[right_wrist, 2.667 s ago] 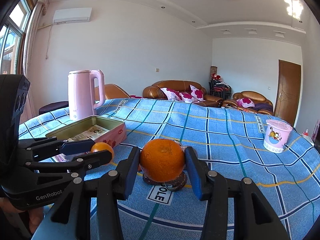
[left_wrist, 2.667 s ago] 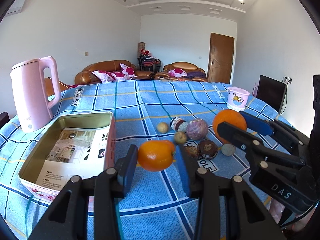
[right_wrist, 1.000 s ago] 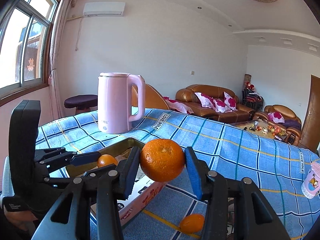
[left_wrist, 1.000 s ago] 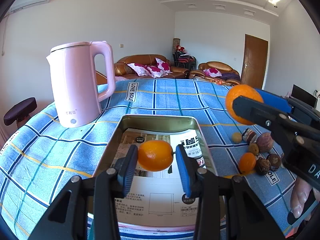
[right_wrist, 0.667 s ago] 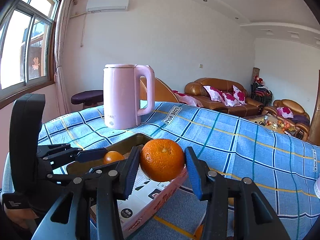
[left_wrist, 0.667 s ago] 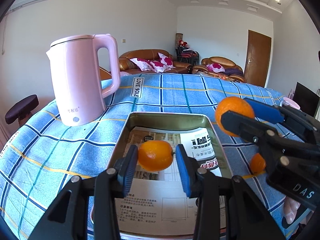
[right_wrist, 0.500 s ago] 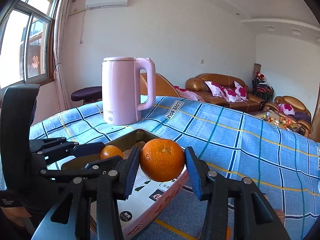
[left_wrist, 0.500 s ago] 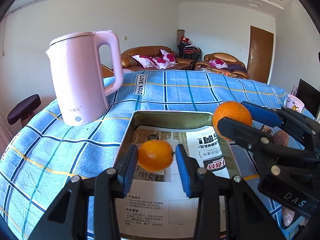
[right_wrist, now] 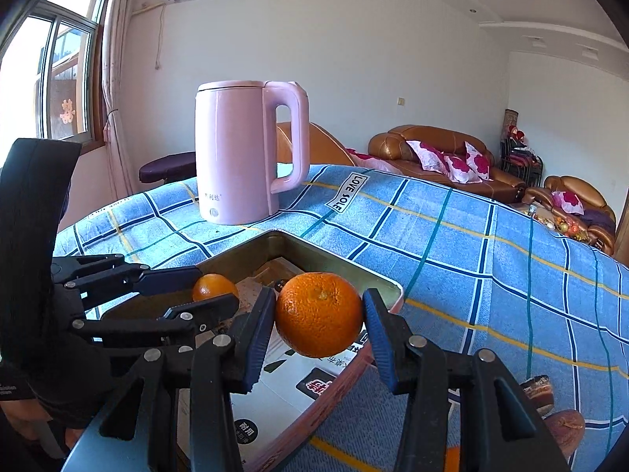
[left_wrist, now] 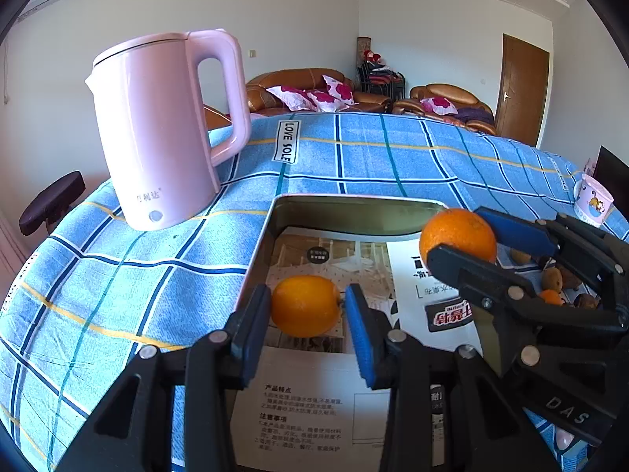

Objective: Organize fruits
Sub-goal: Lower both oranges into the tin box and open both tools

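Note:
My left gripper is shut on a small orange and holds it over the left part of a rectangular metal tin lined with printed paper. My right gripper is shut on a larger orange and holds it above the tin's right rim. The right gripper with its orange also shows in the left wrist view. The left gripper with the small orange shows in the right wrist view.
A pink kettle stands on the blue checked cloth behind the tin on the left. Several small fruits lie on the cloth to the tin's right. A small pink cup stands at the far right.
Both grippers have carried their oranges left from the fruit pile to over the tin and have come lower and closer to it. Both stay shut on their oranges.

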`<action>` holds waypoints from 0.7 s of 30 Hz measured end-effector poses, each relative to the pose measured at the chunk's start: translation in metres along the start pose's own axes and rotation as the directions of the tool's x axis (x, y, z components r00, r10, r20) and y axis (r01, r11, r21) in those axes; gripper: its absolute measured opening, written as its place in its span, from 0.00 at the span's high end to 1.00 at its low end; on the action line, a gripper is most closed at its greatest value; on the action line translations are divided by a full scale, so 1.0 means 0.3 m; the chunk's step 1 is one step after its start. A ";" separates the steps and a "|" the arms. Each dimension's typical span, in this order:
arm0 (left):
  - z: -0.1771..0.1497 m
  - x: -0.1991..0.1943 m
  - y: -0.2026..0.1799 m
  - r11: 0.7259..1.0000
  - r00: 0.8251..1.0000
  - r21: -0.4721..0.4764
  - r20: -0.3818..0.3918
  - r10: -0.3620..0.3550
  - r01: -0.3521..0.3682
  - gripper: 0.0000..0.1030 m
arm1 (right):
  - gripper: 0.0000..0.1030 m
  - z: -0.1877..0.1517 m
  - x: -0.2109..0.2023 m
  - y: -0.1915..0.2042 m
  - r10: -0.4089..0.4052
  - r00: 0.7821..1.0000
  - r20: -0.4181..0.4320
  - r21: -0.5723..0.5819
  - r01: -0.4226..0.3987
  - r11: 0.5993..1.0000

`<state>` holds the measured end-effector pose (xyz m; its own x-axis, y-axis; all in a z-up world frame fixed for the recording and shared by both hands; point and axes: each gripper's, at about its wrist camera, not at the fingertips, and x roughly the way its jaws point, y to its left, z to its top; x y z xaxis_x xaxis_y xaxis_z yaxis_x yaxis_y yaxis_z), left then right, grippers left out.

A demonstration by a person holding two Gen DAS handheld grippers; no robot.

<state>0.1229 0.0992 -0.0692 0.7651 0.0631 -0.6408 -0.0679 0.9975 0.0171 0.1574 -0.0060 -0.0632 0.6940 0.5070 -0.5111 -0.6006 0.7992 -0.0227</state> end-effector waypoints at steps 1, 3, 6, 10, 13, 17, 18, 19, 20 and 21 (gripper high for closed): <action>0.001 0.005 0.001 1.000 1.000 -0.001 -0.007 -0.002 0.002 0.60 | 0.53 0.001 0.008 -0.001 0.005 1.000 -0.011 0.002 -0.005 1.000; 0.001 0.009 0.004 1.000 1.000 -0.005 -0.017 -0.008 0.008 0.60 | 0.53 0.001 0.022 -0.006 0.017 0.999 -0.032 0.006 -0.016 1.000; 0.003 0.015 0.004 1.000 1.000 -0.005 -0.027 -0.010 0.009 0.60 | 0.53 0.000 0.029 -0.006 0.026 0.999 -0.046 0.012 -0.025 1.000; 0.002 0.016 -0.001 1.000 0.999 -0.002 -0.032 -0.010 0.009 0.60 | 0.53 -0.003 0.034 -0.012 0.033 0.998 -0.059 0.022 -0.032 0.999; 0.003 0.017 0.000 1.000 1.000 -0.001 -0.030 -0.007 0.007 0.60 | 0.52 -0.002 0.033 -0.012 0.031 0.998 -0.056 0.024 -0.030 0.999; -0.002 -0.007 -0.004 1.000 1.000 0.005 0.006 0.011 -0.011 0.54 | 0.45 -0.003 0.022 -0.021 0.013 0.999 -0.044 0.035 -0.011 0.999; -0.005 -0.021 -0.006 1.000 0.999 0.007 0.022 0.026 -0.026 0.47 | 0.43 -0.006 0.014 -0.025 0.009 0.999 -0.039 0.040 -0.008 0.999; -0.010 -0.036 -0.010 1.000 0.999 0.006 0.039 0.019 -0.019 0.45 | 0.41 -0.009 0.003 -0.029 0.007 0.999 -0.034 0.044 -0.005 0.999; -0.017 -0.051 -0.012 1.000 0.998 0.004 0.053 0.012 -0.012 0.38 | 0.41 -0.014 -0.010 -0.032 0.000 1.000 -0.031 0.045 0.001 0.999; -0.023 -0.068 -0.016 1.000 0.998 0.003 0.069 0.005 -0.005 0.30 | 0.38 -0.021 -0.029 -0.034 -0.011 0.999 -0.031 0.041 0.012 0.999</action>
<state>0.1031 0.0928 -0.0615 0.8074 0.0698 -0.5859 -0.0696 0.9973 0.0229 0.1551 -0.0204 -0.0639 0.6878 0.4883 -0.5371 -0.5754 0.8179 0.0068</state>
